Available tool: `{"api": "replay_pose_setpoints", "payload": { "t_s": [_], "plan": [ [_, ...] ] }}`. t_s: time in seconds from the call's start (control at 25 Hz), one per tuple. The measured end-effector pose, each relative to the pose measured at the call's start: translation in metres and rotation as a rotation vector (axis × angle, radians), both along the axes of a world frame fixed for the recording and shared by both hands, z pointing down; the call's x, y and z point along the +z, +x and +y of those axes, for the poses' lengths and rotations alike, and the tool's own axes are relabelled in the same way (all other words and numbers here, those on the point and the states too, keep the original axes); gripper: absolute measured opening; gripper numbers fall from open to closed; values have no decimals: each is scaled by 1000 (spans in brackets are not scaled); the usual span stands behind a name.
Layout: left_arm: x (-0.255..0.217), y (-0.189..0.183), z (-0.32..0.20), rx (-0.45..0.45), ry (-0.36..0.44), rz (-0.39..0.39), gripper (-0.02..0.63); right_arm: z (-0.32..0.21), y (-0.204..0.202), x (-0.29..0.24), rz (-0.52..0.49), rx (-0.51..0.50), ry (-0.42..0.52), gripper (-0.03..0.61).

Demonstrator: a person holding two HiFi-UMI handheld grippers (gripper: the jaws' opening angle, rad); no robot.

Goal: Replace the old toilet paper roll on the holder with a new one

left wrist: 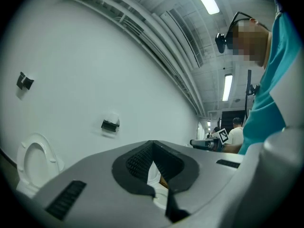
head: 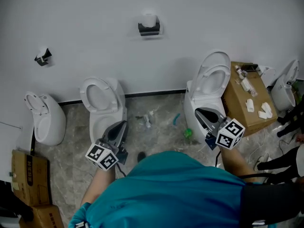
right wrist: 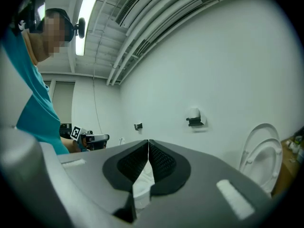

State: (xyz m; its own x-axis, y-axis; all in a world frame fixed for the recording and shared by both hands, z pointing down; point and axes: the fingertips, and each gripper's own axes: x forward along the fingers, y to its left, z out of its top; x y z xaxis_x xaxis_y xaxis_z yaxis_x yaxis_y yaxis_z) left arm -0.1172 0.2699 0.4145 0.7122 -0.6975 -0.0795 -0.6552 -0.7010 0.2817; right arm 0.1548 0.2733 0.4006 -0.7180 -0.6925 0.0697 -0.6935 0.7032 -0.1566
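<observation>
Clearly I'm at the approach: left tool [head: 122,123] and right tool [head: 197,111] clenched empty, roll [head: 150,19] well ahead; next, I open one.

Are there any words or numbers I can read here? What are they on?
No text reads clearly.
Cardboard box, lower left: dark print, too blurred to read.
Left marker cube and right marker cube: black-and-white squares, no letters.

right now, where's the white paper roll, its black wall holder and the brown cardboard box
white paper roll [head: 150,20], head view, curved side
black wall holder [head: 149,31], head view, front edge
brown cardboard box [head: 236,106], head view, side wall
</observation>
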Motion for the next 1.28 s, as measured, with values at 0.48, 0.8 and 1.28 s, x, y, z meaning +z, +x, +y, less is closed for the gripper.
{"api": "replay_pose_setpoints", "payload": {
  "t_s": [0.48,0.8,1.28],
  "plan": [
    [-17,-114,-186,58,16,-24,8,-177,-107,-38,5,62,44,5],
    [-4,-118,-256,34,-20,-25,8,-258,-104,-28,-5,48,17,3],
    [2,-23,-388,-131,-55,-43,8,-427,-23,-17,27,-161,48,5]
  ]
}}
